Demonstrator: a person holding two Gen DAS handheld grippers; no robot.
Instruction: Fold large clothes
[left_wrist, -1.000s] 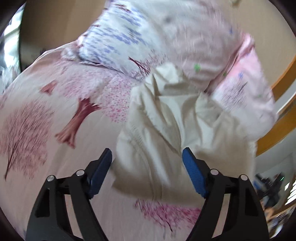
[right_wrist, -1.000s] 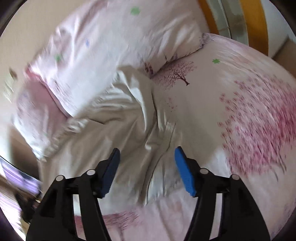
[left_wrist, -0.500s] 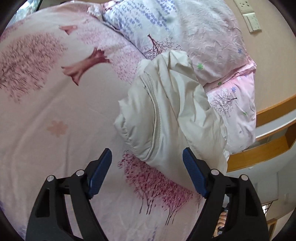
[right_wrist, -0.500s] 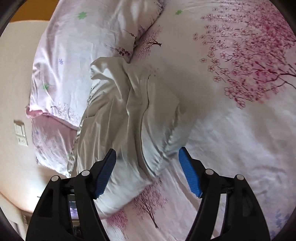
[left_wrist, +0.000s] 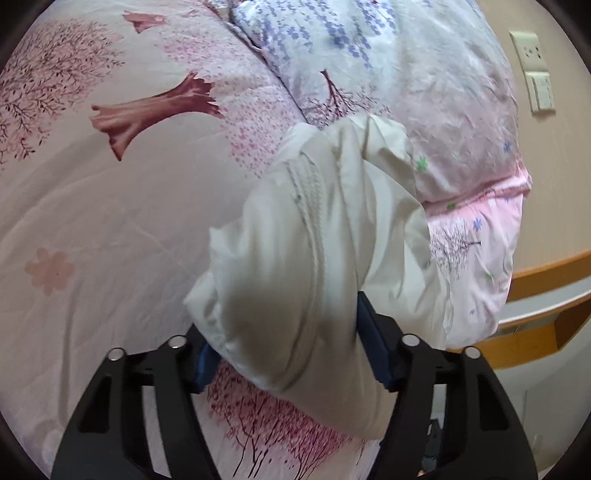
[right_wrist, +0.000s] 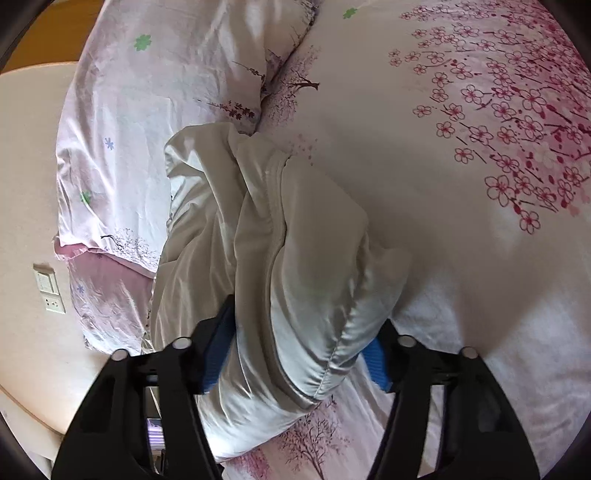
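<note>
Puffy white jacket (left_wrist: 325, 229) in a heap on the flowery bed cover (left_wrist: 110, 221), far end up against the pillows (left_wrist: 424, 74). Left gripper (left_wrist: 286, 332) about half open, closing in just now, a fat roll of jacket squeezed between the blue pads. Same for the right gripper (right_wrist: 299, 343) on the other side: half open, closing in just now, pads pushed into thick cloth. One on each side, likely to lift the near end evenly. Kept so wide only because of all that stuffing in between. Still lumpy, so not folded yet.
</note>
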